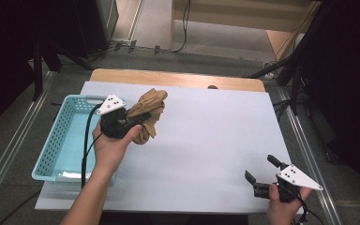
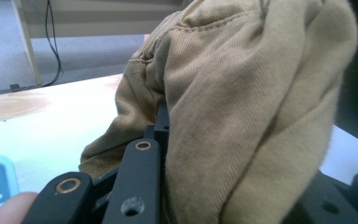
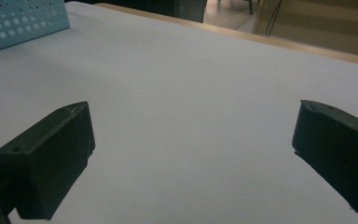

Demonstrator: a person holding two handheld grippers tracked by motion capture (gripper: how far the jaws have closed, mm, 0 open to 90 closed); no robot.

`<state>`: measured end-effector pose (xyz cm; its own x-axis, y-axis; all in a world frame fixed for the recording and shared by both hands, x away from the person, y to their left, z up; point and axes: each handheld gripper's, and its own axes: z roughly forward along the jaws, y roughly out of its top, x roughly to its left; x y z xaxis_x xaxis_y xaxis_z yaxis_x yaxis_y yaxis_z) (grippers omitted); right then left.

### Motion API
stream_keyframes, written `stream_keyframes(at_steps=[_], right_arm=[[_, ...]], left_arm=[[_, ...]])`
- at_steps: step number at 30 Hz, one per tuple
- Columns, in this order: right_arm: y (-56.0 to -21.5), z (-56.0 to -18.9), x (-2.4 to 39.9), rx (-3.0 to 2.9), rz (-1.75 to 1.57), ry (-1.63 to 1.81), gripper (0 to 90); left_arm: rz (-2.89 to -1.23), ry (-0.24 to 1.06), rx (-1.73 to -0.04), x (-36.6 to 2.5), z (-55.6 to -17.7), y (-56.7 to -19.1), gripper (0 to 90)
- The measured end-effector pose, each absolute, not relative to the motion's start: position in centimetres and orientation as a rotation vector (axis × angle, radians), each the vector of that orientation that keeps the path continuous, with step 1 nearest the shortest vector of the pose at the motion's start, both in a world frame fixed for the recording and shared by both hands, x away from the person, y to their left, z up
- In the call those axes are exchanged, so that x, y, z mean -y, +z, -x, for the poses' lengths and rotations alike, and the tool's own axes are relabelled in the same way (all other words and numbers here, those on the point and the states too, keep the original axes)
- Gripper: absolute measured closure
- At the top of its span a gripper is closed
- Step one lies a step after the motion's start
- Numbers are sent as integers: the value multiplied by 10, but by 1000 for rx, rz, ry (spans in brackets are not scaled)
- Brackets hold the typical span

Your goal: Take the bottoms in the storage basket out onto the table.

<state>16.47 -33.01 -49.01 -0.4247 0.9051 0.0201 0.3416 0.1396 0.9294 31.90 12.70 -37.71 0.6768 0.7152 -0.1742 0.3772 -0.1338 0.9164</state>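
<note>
1. The left hand-held gripper (image 1: 138,117) is clamped on a bunched tan cloth (image 1: 151,110), held above the bench (image 1: 206,140), just right of the light blue basket (image 1: 56,140) at the left edge.
2. The right hand-held gripper (image 1: 261,172) rests at the near right corner, jaws wide apart with nothing between them.

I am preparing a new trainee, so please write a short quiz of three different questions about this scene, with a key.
1. True or false: the left gripper is shut on the tan cloth.
2. The light blue basket lies on which side of the table in the high view? A) left B) right C) far edge
3. Fill in: the jaws of the right gripper stand ____, with nothing between them.

Key: 1 true; 2 A; 3 open.
</note>
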Motion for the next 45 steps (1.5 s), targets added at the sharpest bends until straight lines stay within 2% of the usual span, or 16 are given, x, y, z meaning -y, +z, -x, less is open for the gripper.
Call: stream_keyframes(at_steps=[25,45], right_arm=[[-490,-164,330,-1850,-1192,1277,0],[-489,-164,331,-1842,-1191,1280,0]], left_arm=[[-1766,317,-858,-100,-319,-389,693],[-1821,252,-865,-77,-327,-414,690]])
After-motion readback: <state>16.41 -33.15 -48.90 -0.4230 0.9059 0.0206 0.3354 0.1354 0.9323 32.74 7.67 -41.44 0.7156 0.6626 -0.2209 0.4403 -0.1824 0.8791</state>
